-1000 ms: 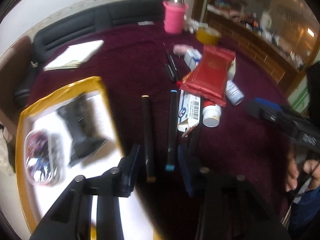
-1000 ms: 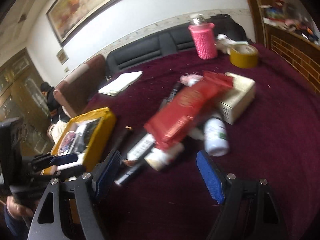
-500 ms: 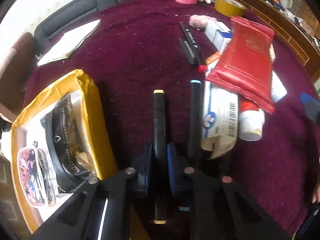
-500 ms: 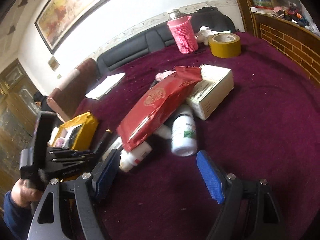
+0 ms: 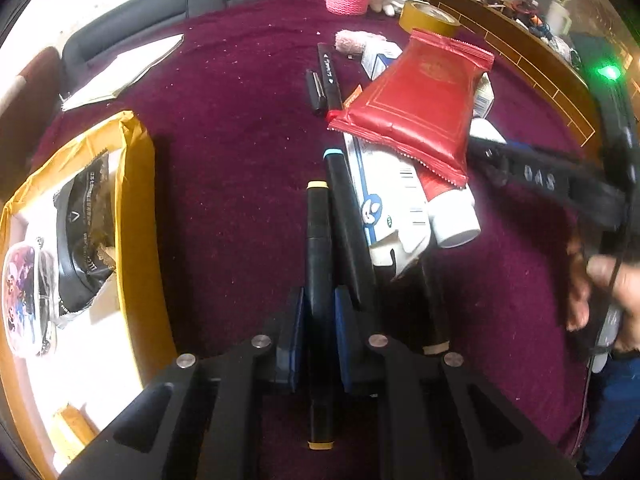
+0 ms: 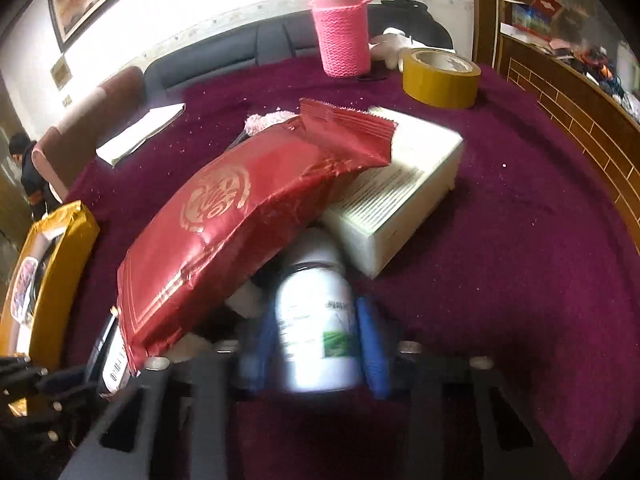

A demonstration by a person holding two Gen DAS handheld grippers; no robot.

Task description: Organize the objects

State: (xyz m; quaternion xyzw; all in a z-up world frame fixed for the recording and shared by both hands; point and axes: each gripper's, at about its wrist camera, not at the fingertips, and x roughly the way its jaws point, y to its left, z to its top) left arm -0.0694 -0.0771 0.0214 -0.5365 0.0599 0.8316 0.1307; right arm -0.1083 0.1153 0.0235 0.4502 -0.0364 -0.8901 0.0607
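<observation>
On the tabletop [image 5: 240,160], the left gripper [image 5: 319,320] is clamped mid-barrel on a stiff, light yellow-capped marker [image 5: 318,240]. The right gripper [image 6: 316,340] brackets a smooth white bottle [image 6: 316,320], likely slippery; whether it is clamped I cannot tell.

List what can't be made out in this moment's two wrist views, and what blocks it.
- Right wrist view: the right gripper is motion-blurred, so its contact with the white bottle is unclear.
- Right wrist view: the red pouch hides the bottle's top and the items under it.
- Left wrist view: the left gripper covers the middle of the yellow-capped marker.
- Left wrist view: the yellow tray is cut off by the left edge.
</observation>
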